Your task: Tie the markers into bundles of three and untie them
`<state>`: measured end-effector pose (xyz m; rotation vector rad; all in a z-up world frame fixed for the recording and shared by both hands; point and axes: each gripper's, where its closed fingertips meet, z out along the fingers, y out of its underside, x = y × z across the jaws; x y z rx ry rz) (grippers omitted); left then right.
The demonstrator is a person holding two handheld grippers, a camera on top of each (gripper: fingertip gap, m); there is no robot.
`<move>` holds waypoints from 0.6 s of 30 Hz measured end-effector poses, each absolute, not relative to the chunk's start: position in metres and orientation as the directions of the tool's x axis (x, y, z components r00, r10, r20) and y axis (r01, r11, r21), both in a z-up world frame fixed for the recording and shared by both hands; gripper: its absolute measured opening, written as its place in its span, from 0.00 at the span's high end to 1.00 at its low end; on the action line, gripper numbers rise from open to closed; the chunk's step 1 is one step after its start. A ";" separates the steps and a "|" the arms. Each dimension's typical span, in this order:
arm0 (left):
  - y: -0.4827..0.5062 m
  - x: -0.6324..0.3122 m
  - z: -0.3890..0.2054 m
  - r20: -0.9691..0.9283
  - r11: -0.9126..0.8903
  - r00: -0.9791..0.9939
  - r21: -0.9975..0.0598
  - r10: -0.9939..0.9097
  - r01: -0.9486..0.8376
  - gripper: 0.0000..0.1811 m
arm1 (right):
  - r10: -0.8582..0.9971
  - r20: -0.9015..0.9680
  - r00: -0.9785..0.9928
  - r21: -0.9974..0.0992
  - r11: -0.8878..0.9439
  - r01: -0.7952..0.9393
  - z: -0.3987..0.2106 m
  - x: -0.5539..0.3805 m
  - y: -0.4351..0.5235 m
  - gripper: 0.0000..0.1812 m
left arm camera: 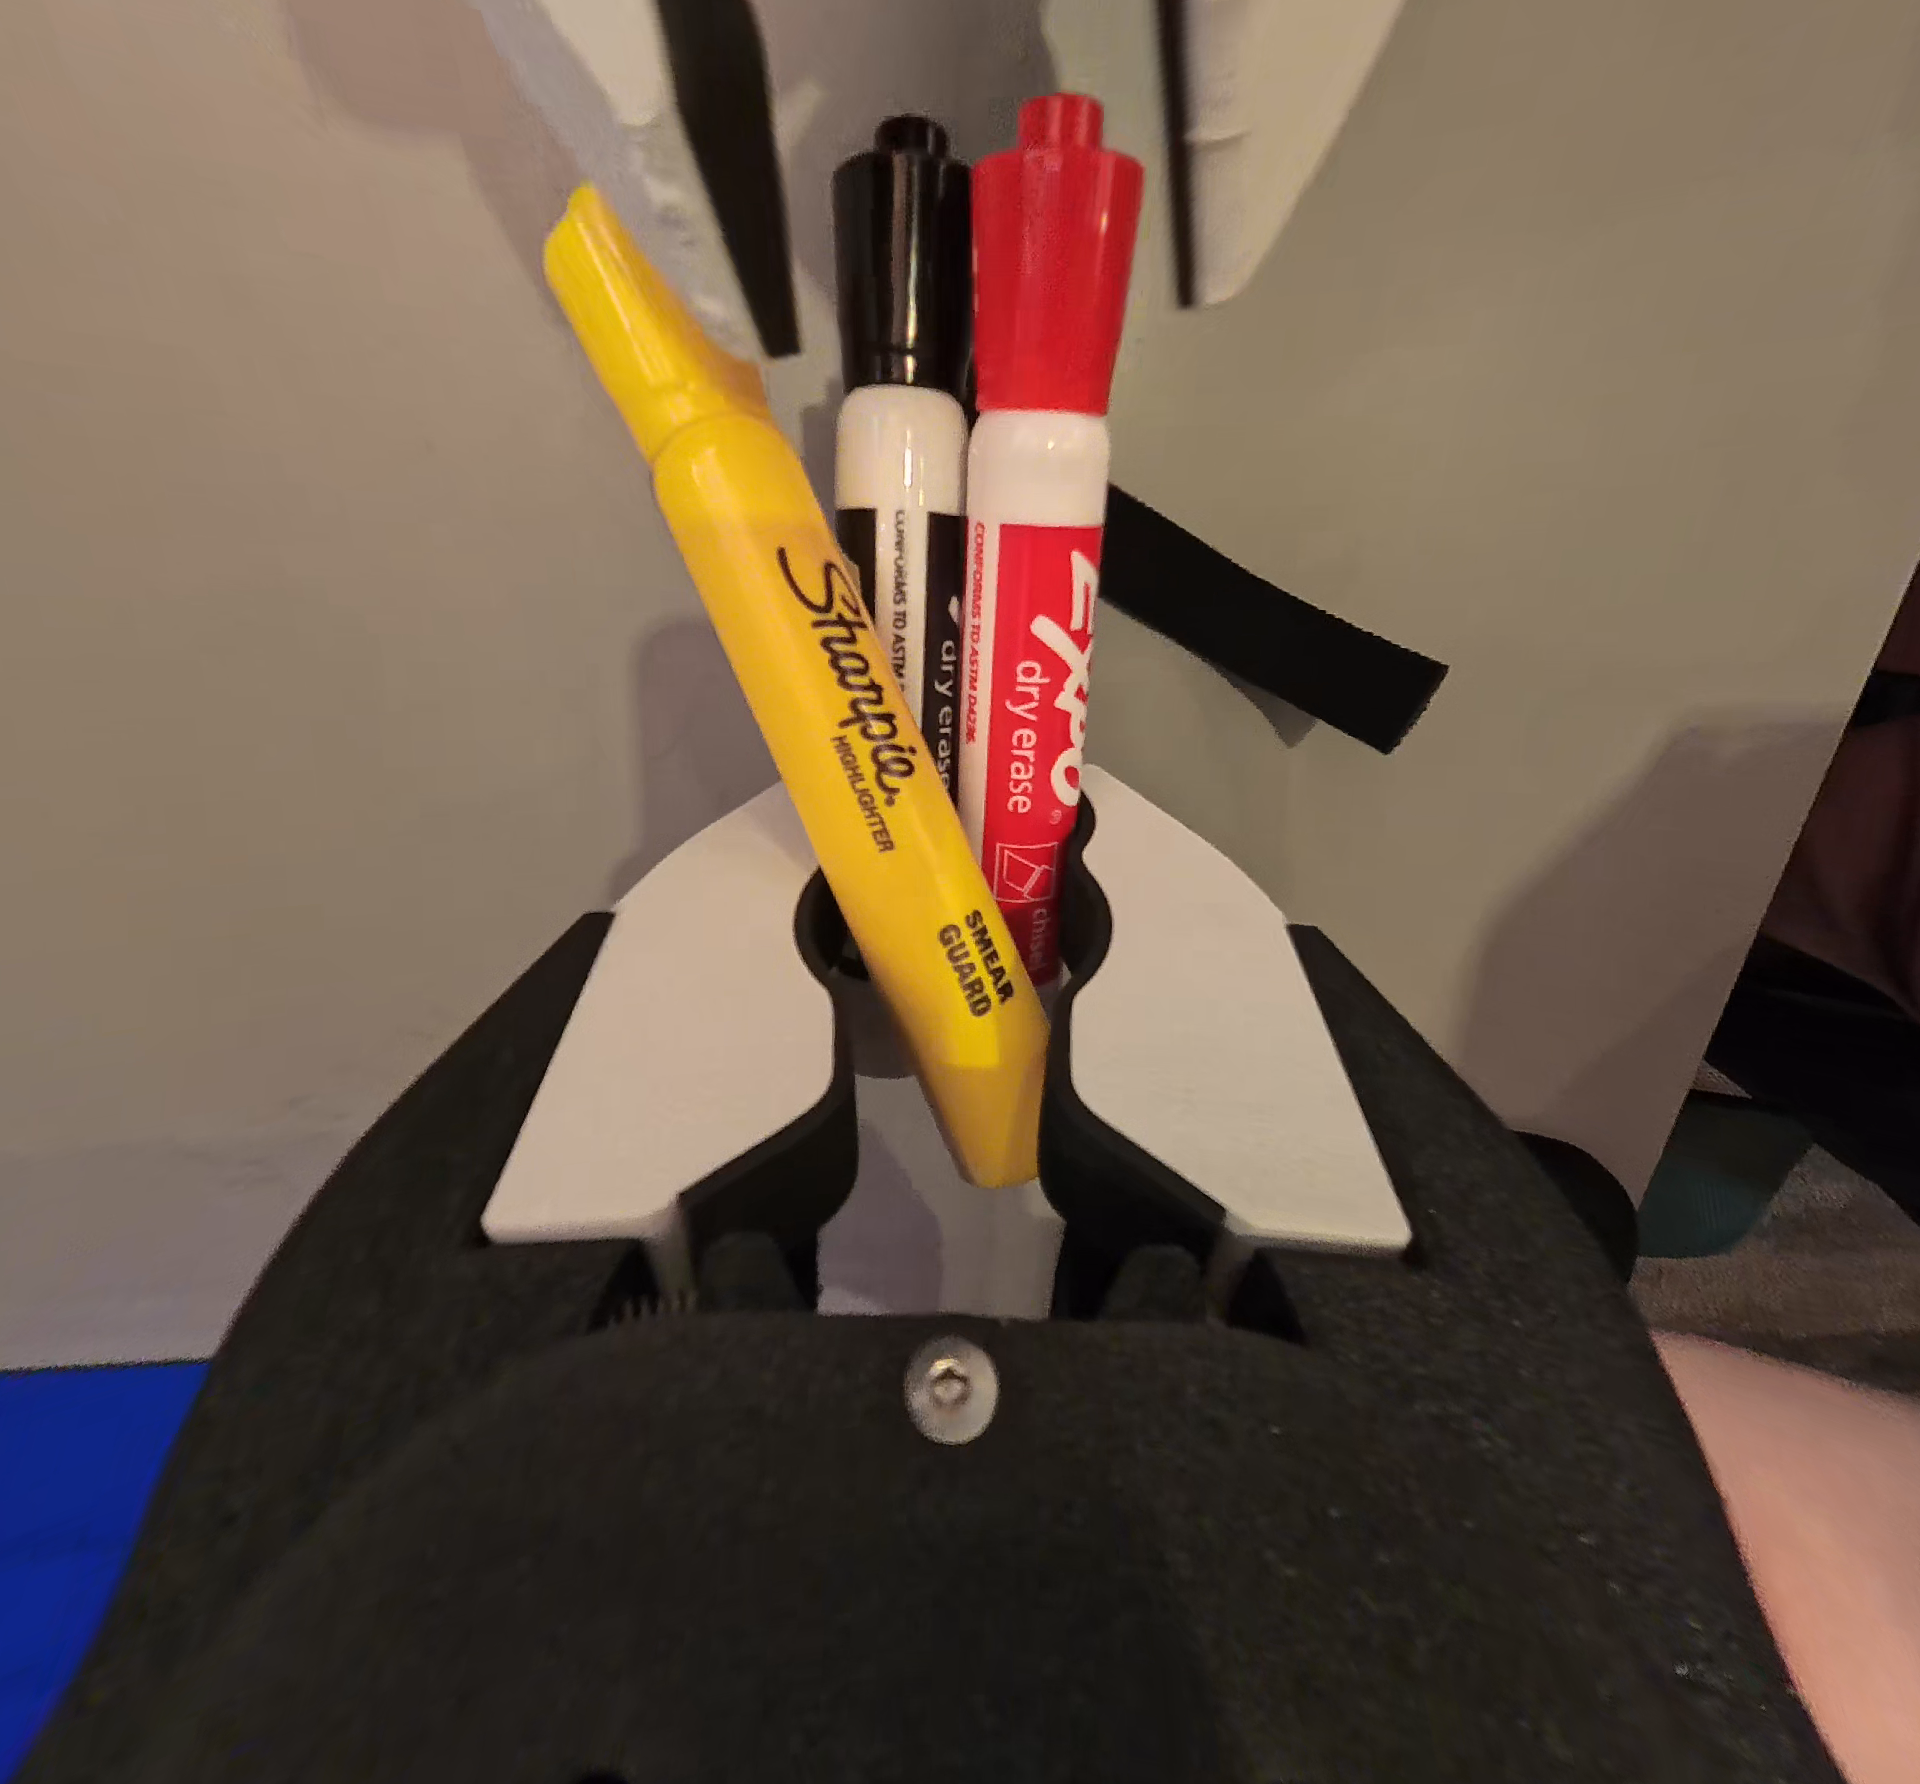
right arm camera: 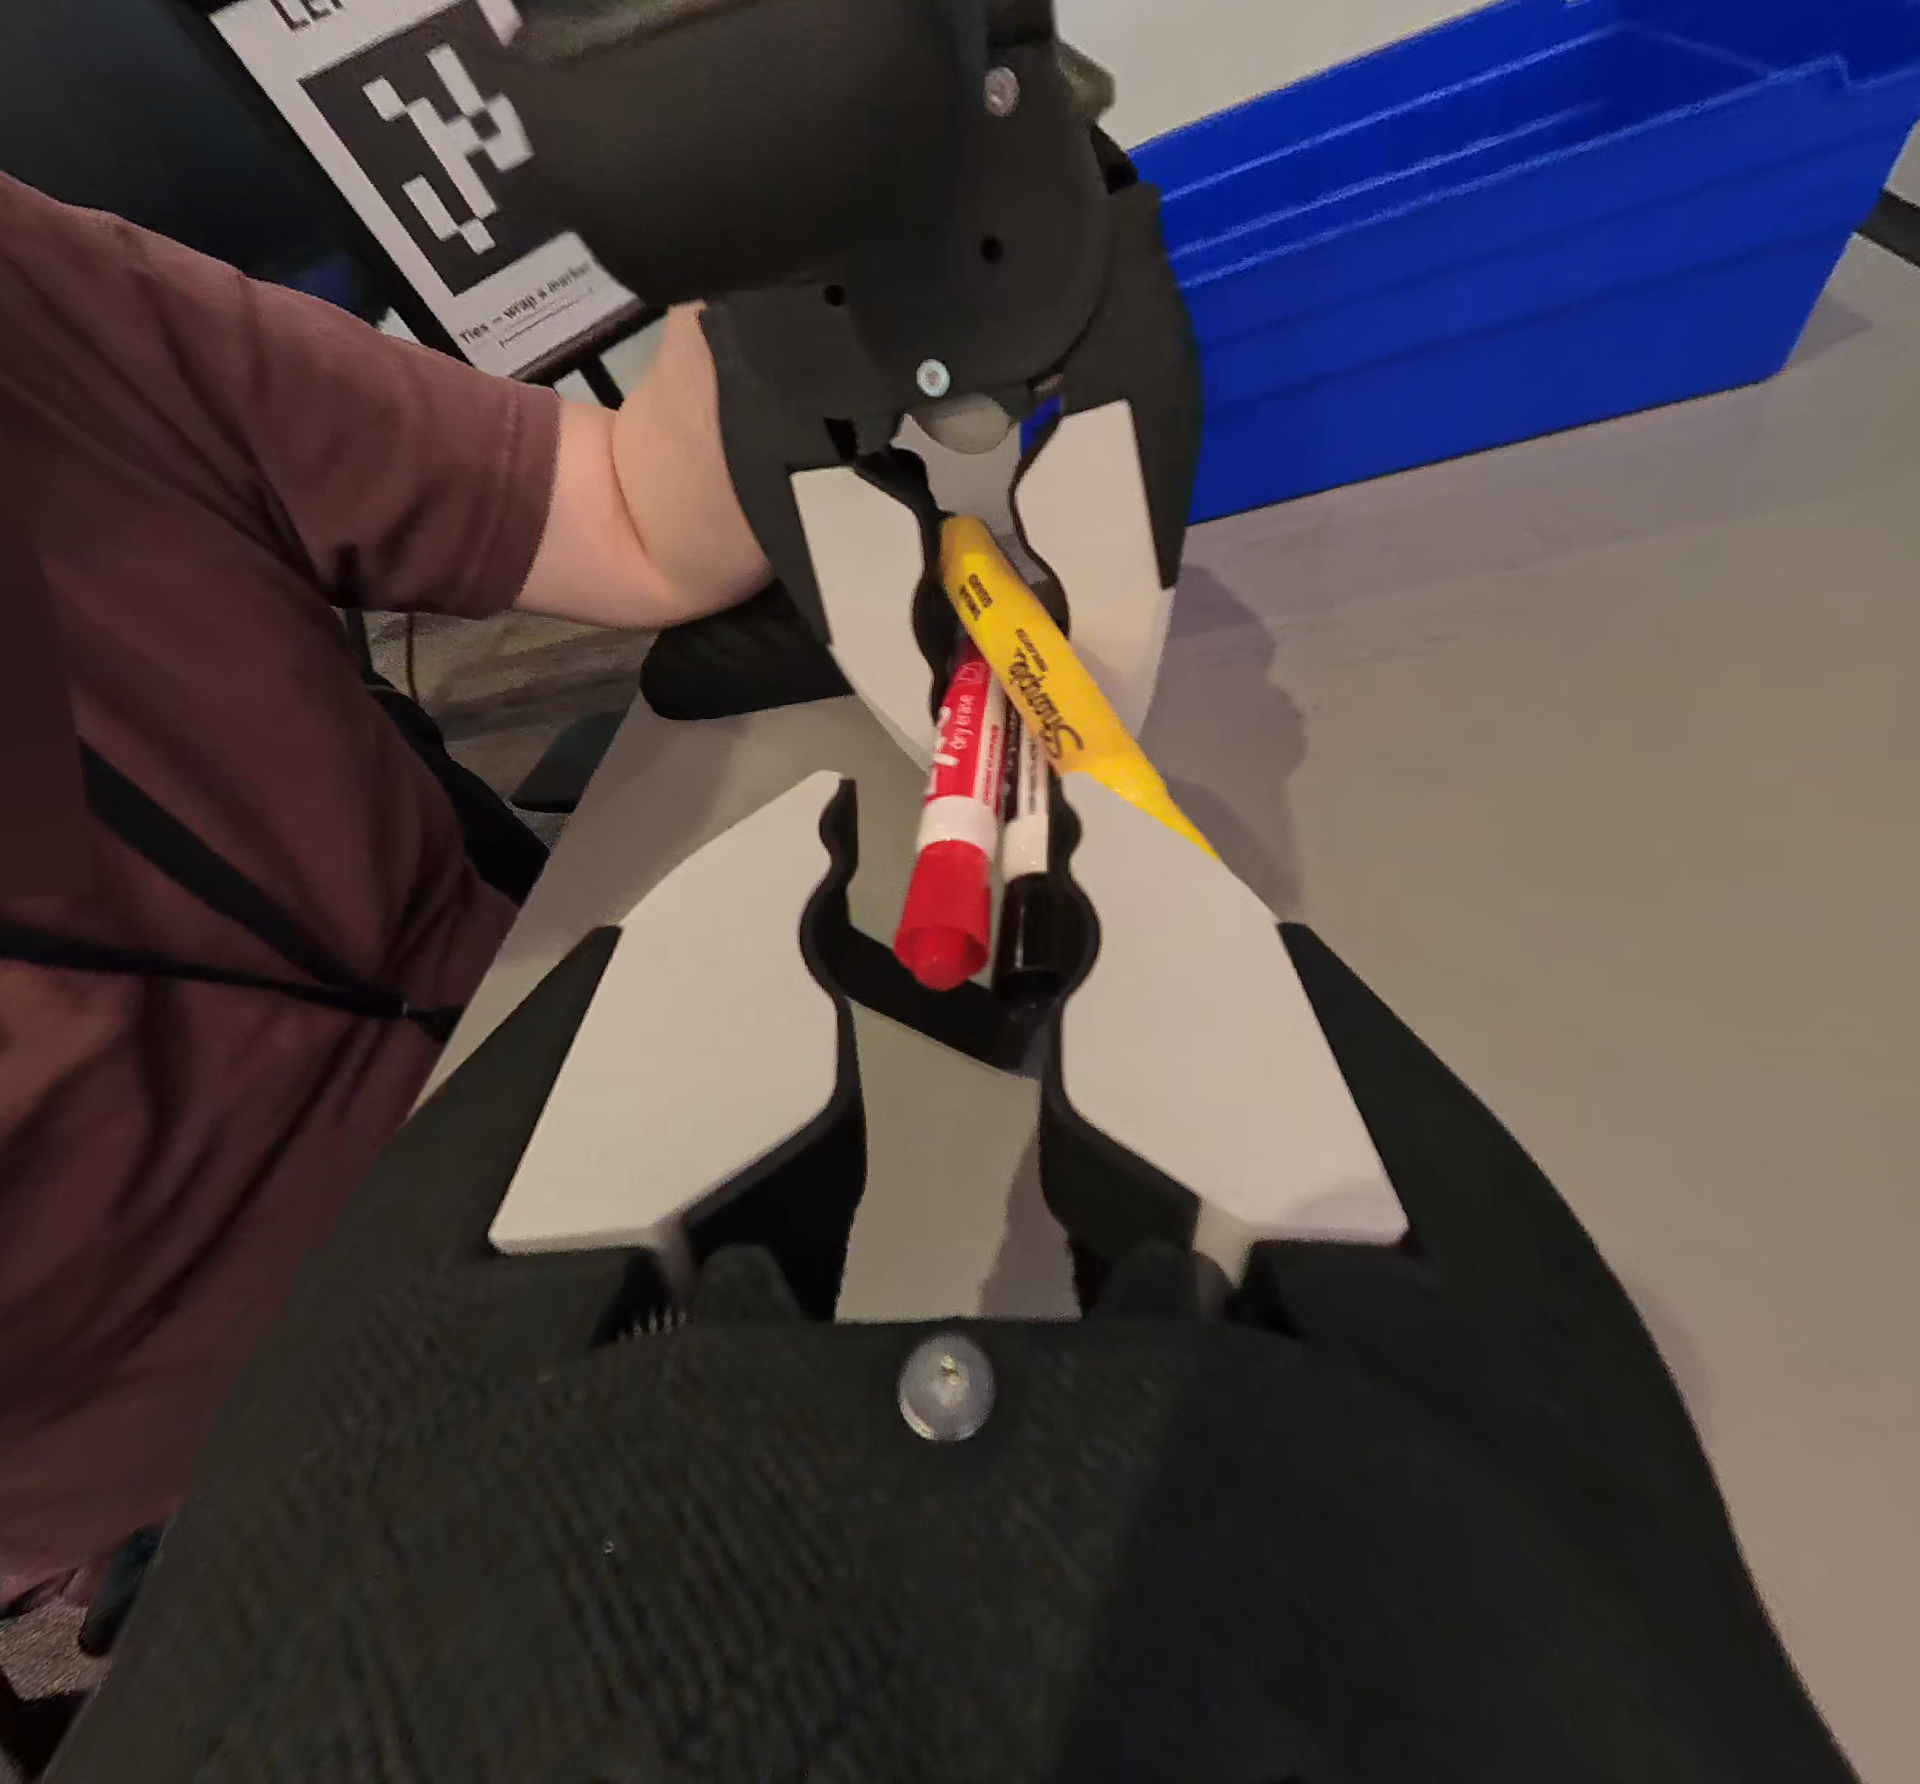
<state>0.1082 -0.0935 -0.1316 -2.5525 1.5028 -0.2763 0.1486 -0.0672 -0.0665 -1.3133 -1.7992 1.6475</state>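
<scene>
Yellow, red and black barrels are clamped together at their tail ends between the fingers of the left gripper [left arm camera: 951,996]: the highlighter [left arm camera: 800,685] is tilted across the front, while the black marker [left arm camera: 902,446] and the red marker [left arm camera: 1039,508] stand side by side behind it, caps pointing away. At the other end, the right gripper [right arm camera: 951,903] is held with its jaws apart around the two capped tips; the red cap [right arm camera: 948,913] and black cap [right arm camera: 1031,934] lie between the fingers, the black one apparently against one side, and no squeeze is seen. The highlighter's cap is splayed out past the right finger and is not enclosed. Behind the markers a black strap [left arm camera: 1268,633] sticks out sideways, loose at its free end; whether it is wrapped round anything cannot be told. The step in hand is judged to be gathering the three for tying. Next, the splayed highlighter would need to be brought parallel with the others and the strap's free end caught. Beyond, a blue bin [right arm camera: 1538,207] is set on the grey table [right arm camera: 1558,799], well apart.
</scene>
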 end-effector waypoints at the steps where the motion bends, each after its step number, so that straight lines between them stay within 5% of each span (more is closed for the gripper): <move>1: -0.093 0.108 -0.131 0.069 -0.478 0.476 -0.237 -0.876 -0.845 0.79 | 0.811 -0.305 -0.499 -0.922 -0.120 0.369 -0.064 0.149 -0.068 0.81; 6: -0.093 0.110 -0.127 0.053 -0.460 0.463 -0.253 -0.885 -0.851 0.79 | 0.896 -0.239 -0.373 -0.943 -0.122 0.311 -0.063 0.142 -0.032 0.70; 11: -0.094 0.111 -0.124 0.043 -0.454 0.459 -0.259 -0.887 -0.853 0.79 | 0.683 -0.561 -0.468 -0.818 -0.370 0.441 -0.078 0.146 -0.043 0.75; 18: -0.092 0.107 -0.128 0.041 -0.470 0.475 -0.239 -0.879 -0.849 0.79 | 0.706 -0.485 -0.515 -0.863 -0.290 0.414 -0.070 0.146 -0.054 0.82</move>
